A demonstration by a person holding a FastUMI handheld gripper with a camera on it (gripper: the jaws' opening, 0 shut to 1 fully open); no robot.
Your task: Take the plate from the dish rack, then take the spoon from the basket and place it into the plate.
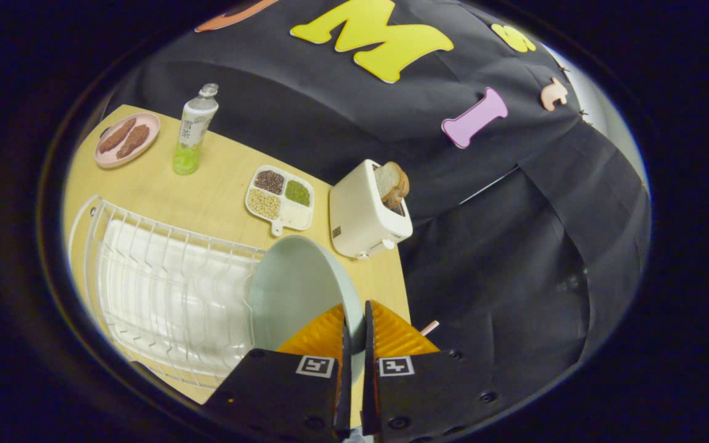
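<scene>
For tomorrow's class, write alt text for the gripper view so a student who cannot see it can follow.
The gripper is shut on the rim of a pale plate, held beside the white dish rack on a wooden table. Beyond stand a toaster with bread, a four-part tray of beans, a bottle and a pink plate of food.

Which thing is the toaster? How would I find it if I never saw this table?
Start at the white wire dish rack on the wooden table. Beyond the pale plate clamped between the gripper's fingers sits the toaster, beside the four-part tray of beans. It's the only white box with bread slices poking out.
</scene>
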